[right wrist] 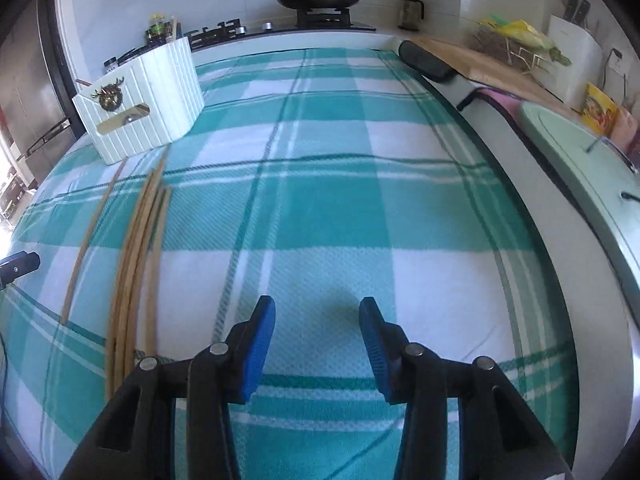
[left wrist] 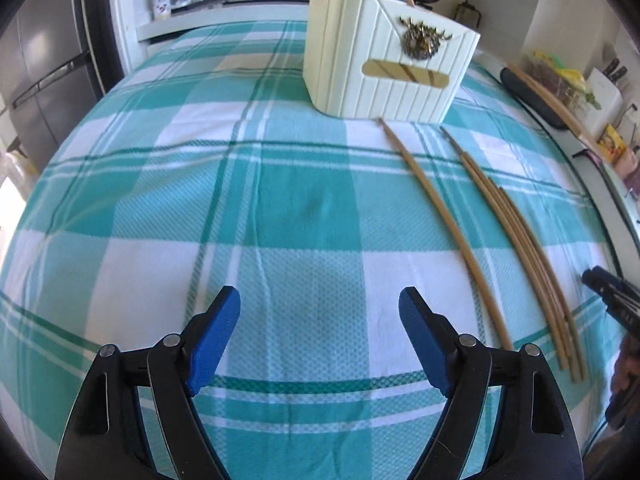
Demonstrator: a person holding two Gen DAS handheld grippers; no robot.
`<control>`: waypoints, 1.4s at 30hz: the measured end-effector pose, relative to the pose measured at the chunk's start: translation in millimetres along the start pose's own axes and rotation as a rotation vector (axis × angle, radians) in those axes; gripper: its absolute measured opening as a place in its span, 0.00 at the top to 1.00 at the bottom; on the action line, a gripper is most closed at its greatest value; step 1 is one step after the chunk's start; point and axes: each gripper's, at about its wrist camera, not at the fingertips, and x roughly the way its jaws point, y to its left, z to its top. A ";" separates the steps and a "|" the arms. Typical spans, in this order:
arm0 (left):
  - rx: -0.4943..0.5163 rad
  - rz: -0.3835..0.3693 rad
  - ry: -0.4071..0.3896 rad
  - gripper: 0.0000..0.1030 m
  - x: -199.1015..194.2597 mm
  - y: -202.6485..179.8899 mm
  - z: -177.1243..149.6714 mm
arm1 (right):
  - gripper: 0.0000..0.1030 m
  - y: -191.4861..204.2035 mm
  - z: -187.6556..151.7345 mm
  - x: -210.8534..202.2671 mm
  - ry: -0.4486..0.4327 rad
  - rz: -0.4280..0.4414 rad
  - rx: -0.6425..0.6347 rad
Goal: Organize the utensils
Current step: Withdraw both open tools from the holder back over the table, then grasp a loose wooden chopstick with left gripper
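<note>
Long tan bamboo chopsticks (left wrist: 516, 240) lay loose on the teal checked cloth (left wrist: 200, 200), at 2 o'clock of the left gripper (left wrist: 320, 320). Cream ribbed holder (left wrist: 384, 60) at 12 already held some. Right gripper (right wrist: 317, 332) and left both gaped, empty; most unsorted.

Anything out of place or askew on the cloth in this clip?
Yes: several chopsticks lie loose on the checked cloth in front of the cream holder, one apart from the bundle. Two more lean inside it. Nothing looks spilled or damaged.

Woven checked cloth (left wrist: 280, 208); matt wooden chopsticks (left wrist: 440, 216); ribbed plastic holder (left wrist: 360, 68).
</note>
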 end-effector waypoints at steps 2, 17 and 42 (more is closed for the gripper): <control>0.023 0.031 -0.010 0.19 4.5 -3.0 -5.1 | 0.57 1.7 -4.2 -1.3 -0.027 -0.016 -0.011; 0.070 0.091 -0.040 0.01 9.1 -10.5 -14.6 | 0.54 9.5 -6.4 -0.1 -0.053 -0.035 -0.034; 0.100 -0.006 -0.080 0.08 27.3 -71.9 32.0 | 0.53 10.0 -6.6 -0.1 -0.055 -0.035 -0.033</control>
